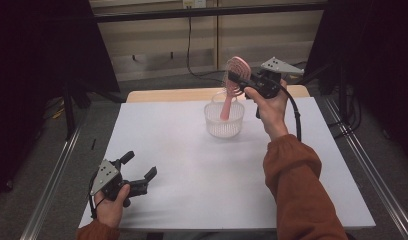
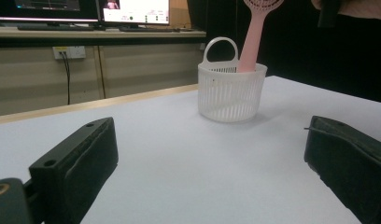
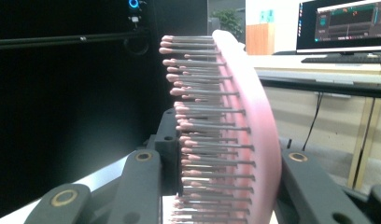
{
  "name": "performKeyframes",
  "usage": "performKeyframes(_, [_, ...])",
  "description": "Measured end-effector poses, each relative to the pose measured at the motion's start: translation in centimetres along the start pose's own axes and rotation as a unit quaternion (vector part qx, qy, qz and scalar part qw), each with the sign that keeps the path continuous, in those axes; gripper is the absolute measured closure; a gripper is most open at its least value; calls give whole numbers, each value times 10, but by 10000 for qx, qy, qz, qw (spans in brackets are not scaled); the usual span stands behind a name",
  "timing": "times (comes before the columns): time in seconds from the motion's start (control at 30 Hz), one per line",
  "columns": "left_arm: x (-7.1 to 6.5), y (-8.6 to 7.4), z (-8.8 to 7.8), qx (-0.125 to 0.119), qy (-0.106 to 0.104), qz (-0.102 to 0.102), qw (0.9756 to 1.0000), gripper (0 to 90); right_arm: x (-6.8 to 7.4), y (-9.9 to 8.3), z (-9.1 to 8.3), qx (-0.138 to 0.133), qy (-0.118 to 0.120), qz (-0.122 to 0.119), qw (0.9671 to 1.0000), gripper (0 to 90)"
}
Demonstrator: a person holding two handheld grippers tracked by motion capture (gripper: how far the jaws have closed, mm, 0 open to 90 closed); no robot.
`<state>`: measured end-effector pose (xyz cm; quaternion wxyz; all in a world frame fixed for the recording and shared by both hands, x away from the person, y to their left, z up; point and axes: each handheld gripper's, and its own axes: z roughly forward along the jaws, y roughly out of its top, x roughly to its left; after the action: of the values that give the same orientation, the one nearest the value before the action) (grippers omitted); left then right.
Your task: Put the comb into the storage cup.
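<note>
The right gripper (image 1: pixel 240 80) has its fingers clamped on the pink hairbrush (image 1: pixel 235 75) head, hiding part of it. The handle slants down into the white basket (image 1: pixel 224 125) on the counter (image 1: pixel 192 165). The left gripper (image 1: pixel 142 175) rests with fingers apart, holding nothing.

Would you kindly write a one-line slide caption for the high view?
Right tool holds a pink hairbrush by its head, handle down in a white basket; left tool rests open on the table.

Hairbrush (image 1: pixel 231 89) in basket (image 1: pixel 224 122) — table's (image 1: pixel 192 170) rear.
</note>
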<state>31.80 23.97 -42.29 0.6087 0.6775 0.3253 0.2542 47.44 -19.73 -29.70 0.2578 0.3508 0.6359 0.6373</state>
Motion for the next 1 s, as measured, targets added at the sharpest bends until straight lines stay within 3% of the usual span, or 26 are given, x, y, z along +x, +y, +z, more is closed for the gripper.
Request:
performKeyframes(0.27, [1, -1, 1, 85, 46, 27, 9999, 29, -4, -16, 4, 19, -191, 100, 9998, 644])
performKeyframes(0.57, [1, -2, 2, 129, 96, 129, 9998, 29, 0, -31, 14, 15, -110, 210, 9997, 644])
performKeyframes(1.0, [2, -2, 1, 121, 95, -4, 9999, 29, -2, -50, 19, 96, -125, 265, 9995, 644])
